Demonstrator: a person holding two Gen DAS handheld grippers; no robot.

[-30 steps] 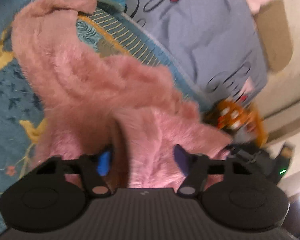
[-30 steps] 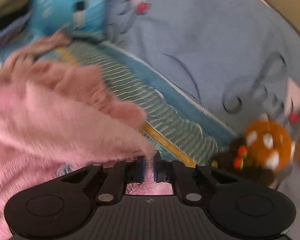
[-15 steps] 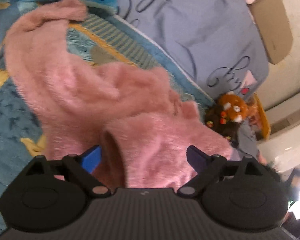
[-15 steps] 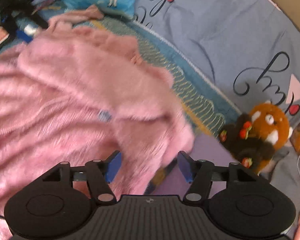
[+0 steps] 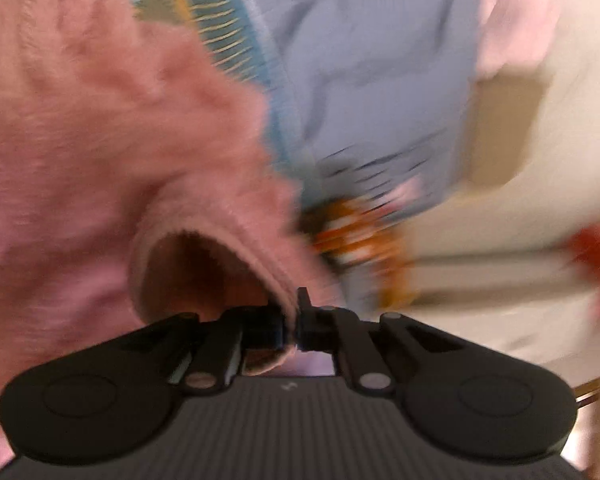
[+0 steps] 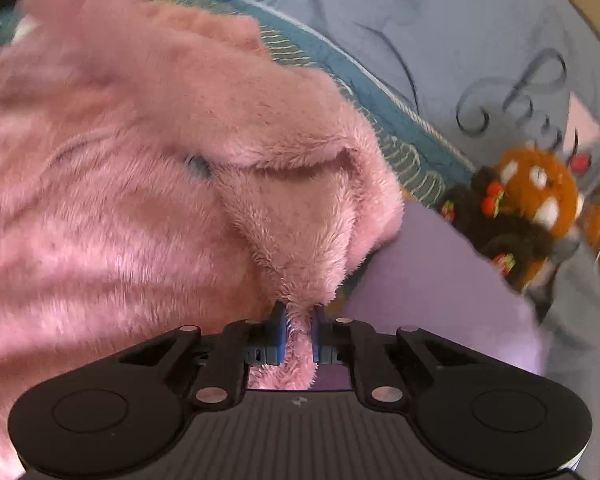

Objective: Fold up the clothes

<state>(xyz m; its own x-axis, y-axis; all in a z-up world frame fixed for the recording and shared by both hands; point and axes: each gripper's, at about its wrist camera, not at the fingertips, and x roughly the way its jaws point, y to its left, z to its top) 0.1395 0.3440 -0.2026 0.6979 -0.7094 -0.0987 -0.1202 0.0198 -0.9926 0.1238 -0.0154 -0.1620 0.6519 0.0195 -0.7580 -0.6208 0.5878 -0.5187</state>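
A fluffy pink garment fills the left of both views. It lies on a teal patterned blanket on a bed. My left gripper is shut on the rim of an open cuff or hem of the garment, whose round opening gapes just ahead of the fingers. My right gripper is shut on a pinched fold of the same garment, with pink fleece bulging between the blue pads. The left wrist view is blurred by motion.
A grey-blue duvet with script lettering lies beyond the blanket. An orange and brown plush toy sits at the right, also blurred in the left wrist view. A lilac sheet lies under the right gripper. A tan headboard stands behind.
Both grippers were open half a second ago; both have now closed on the pink garment. The left gripper is moving fast, blurring its view.
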